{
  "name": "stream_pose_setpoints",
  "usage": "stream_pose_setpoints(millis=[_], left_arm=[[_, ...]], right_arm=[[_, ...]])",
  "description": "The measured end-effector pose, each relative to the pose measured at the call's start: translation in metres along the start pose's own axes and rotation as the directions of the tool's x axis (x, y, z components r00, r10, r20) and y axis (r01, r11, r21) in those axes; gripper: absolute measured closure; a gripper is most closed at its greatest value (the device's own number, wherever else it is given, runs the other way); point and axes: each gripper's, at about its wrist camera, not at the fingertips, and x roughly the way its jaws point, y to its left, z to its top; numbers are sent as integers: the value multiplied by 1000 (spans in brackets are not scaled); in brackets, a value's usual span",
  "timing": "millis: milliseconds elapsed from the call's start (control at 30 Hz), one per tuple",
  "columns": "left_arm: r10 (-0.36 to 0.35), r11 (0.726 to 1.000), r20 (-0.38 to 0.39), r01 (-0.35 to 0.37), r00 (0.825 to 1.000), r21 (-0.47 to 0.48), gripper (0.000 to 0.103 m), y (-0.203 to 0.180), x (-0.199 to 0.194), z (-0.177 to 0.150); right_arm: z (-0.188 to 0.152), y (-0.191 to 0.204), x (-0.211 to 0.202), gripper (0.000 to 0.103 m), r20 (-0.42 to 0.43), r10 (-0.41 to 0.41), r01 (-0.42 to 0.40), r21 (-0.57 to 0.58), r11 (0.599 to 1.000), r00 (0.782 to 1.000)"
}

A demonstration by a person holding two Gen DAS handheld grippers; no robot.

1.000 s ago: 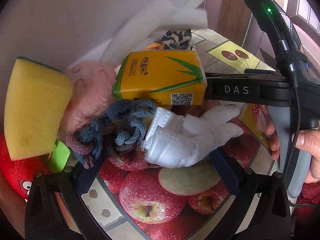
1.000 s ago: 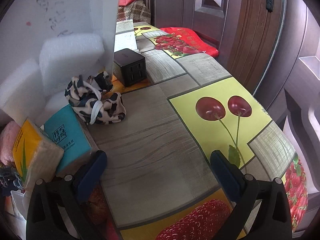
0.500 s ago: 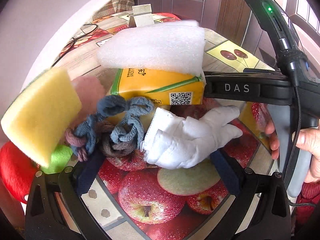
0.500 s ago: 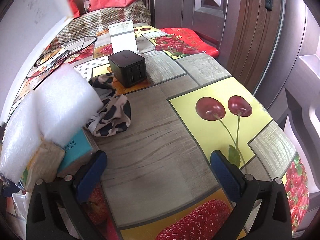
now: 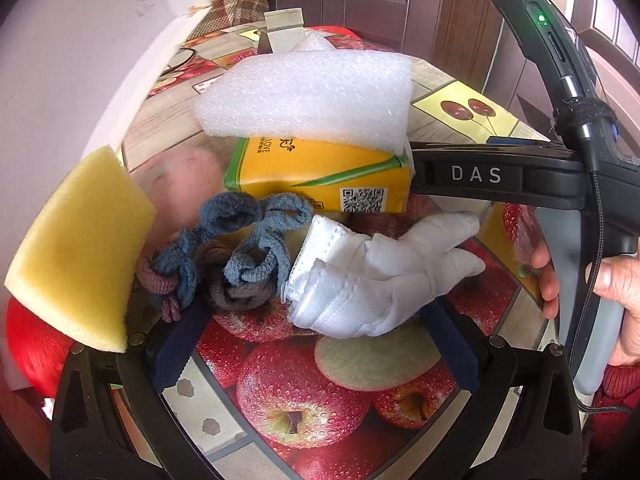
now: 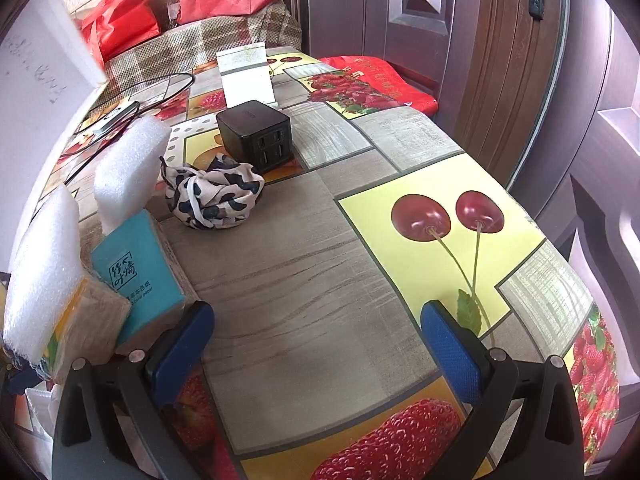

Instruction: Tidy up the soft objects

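Currently, the left gripper (image 5: 312, 338) has its jaws spread wide with nothing gripped, held low over the fruit-print tablecloth (image 5: 304, 404). Between and just ahead of its fingers lies a white glove (image 5: 376, 280), fingers pointing right, and directly left of it sits a tangle of blue and brown hair ties (image 5: 236, 256), touching the glove's cuff. Behind both stands a yellow tissue pack (image 5: 324, 178) with a white foam block (image 5: 312, 96) resting on top of it. A yellow sponge (image 5: 80, 252) stands tilted at the left edge, close to the lens, and a blurred pink plush item (image 5: 180, 184) lies between the sponge and the tissue pack. The right gripper (image 6: 316, 344) is likewise fully open and holds nothing; its fingers frame a bare stretch of tablecloth. In the right wrist view, a teal tissue pack (image 6: 138, 276) stands just beside the left finger, next to the yellow pack under its foam. A second foam block (image 6: 128, 168) stands behind the teal pack, and a black-and-white spotted cloth (image 6: 214, 196) lies bunched near a black charger (image 6: 256, 134).
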Motion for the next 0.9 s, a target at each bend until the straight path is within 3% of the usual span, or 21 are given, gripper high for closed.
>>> stream_pose_setpoints(millis=[900], left_arm=[[-13, 1000, -1, 13, 1000, 9, 1, 0, -2, -1]], right_arm=[[0, 0, -1, 0, 1, 3, -3, 2, 1000, 1000]])
